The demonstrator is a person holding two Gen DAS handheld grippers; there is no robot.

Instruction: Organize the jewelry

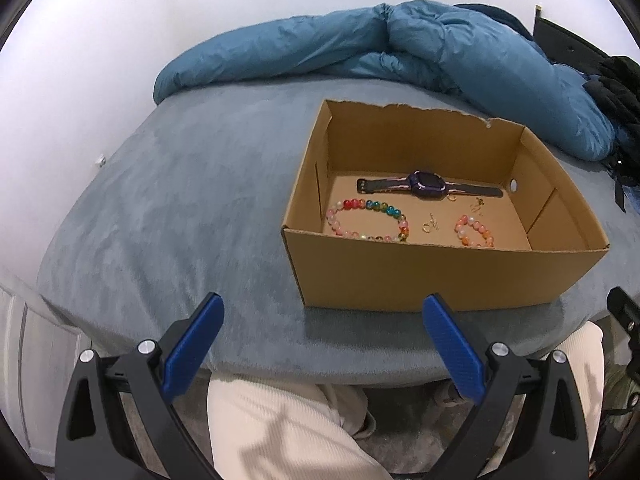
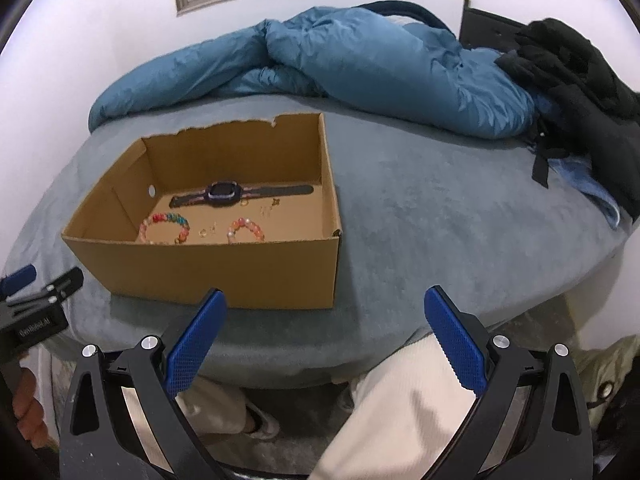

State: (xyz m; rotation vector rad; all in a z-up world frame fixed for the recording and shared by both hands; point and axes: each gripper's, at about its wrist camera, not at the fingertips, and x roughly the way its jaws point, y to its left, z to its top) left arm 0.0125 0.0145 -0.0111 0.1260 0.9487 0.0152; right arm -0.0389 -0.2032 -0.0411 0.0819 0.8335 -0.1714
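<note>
An open cardboard box stands on the grey-blue bed. Inside it lie a purple smartwatch, a rainbow bead bracelet, a smaller pink-orange bead bracelet and small gold pieces. My left gripper hovers open over the bed's near edge, just short of the box front. My right gripper is open too, off the box's near right corner. Neither holds anything.
A rumpled blue duvet lies along the back of the bed, with black clothing at the right. The bed cover spreads either side of the box. A person's cream trousers show below.
</note>
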